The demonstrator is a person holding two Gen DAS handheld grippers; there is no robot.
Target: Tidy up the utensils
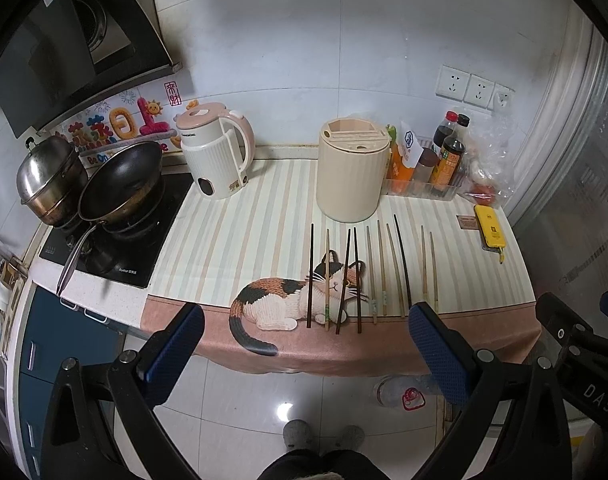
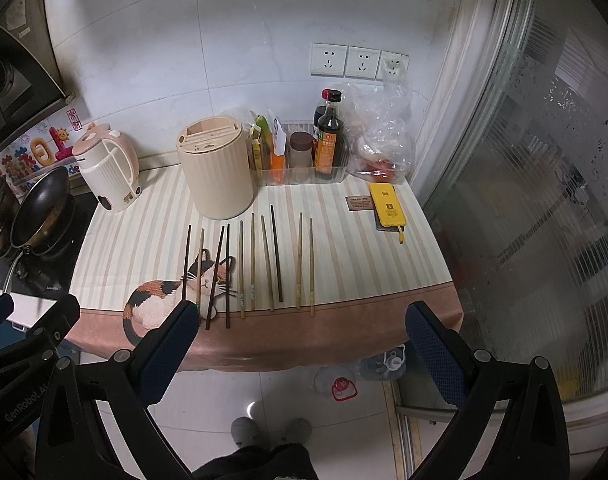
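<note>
Left wrist view: both tongs, left tongs (image 1: pixel 306 344) and right tongs (image 2: pixel 304 340), gape wide and empty before chopsticks (image 1: pixel 374 272) on the table (image 1: pixel 232 232).

White tiled wall (image 1: pixel 304 40), glossy floor (image 1: pixel 244 400)

I cannot read the small brown printed card (image 2: pixel 358 202) beside the yellow phone; the crinkled clear plastic bag (image 2: pixel 380 136) blurs its red contents.

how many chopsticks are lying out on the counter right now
10 chopsticks, all in one row on the striped mat before the cream holder: four dark, six pale. None looks hidden.
</note>
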